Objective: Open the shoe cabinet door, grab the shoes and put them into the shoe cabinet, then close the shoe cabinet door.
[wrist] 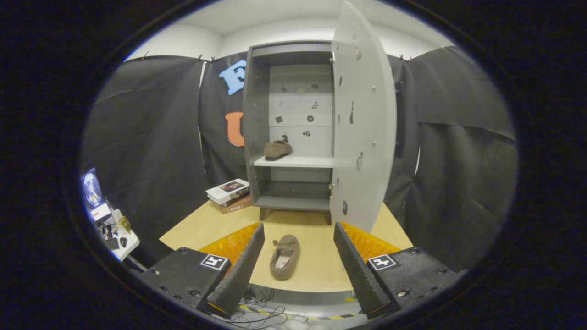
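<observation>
The grey shoe cabinet (257, 114) stands on the wooden table, its door (364, 119) swung wide open to the right. One brown slipper (277, 150) rests on the white middle shelf (312, 161) at its left side. A second brown slipper (285, 262) lies on the table, opening up, toe pointing toward the cabinet. My gripper (298, 238) is open and raised above the table's near edge, and this slipper shows in the gap between its fingers, touching neither of them.
A stack of books (229, 195) sits on the table (215, 224) left of the cabinet. The open door juts out toward me on the right. Cables lie on the floor below the table's near edge. A cluttered white desk (114, 231) stands far left.
</observation>
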`<state>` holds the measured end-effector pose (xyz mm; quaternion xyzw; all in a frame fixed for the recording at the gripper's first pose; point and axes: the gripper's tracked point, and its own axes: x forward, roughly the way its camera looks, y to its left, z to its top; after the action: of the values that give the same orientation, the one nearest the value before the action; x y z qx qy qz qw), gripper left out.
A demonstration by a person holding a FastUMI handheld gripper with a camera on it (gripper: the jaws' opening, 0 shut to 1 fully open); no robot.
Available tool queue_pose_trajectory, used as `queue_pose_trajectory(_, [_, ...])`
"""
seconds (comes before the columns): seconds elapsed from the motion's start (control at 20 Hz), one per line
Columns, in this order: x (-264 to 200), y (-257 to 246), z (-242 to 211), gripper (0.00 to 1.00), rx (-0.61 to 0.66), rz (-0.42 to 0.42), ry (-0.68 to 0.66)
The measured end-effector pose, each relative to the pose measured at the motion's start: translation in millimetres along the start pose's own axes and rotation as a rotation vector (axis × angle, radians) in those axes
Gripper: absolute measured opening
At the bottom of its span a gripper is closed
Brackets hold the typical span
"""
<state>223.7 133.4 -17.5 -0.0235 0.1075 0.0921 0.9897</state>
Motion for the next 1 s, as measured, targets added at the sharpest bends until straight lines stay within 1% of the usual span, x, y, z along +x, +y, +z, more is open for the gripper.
queue_pose_trajectory(0.2, [12.6, 11.1, -24.9, 0.96, -0.002, 0.024, 0.064])
queue_pose_trajectory(0.35, [27.7, 22.9, -44.2, 0.96, 0.024, 0.047, 0.119])
queue_pose_trajectory(0.6, [42.1, 32.6, -75.6, 0.96, 0.028, 0.08, 0.238])
queue_pose_trajectory(1.0, [62.5, 37.2, -112.8, 0.96, 0.159, 0.04, 0.43])
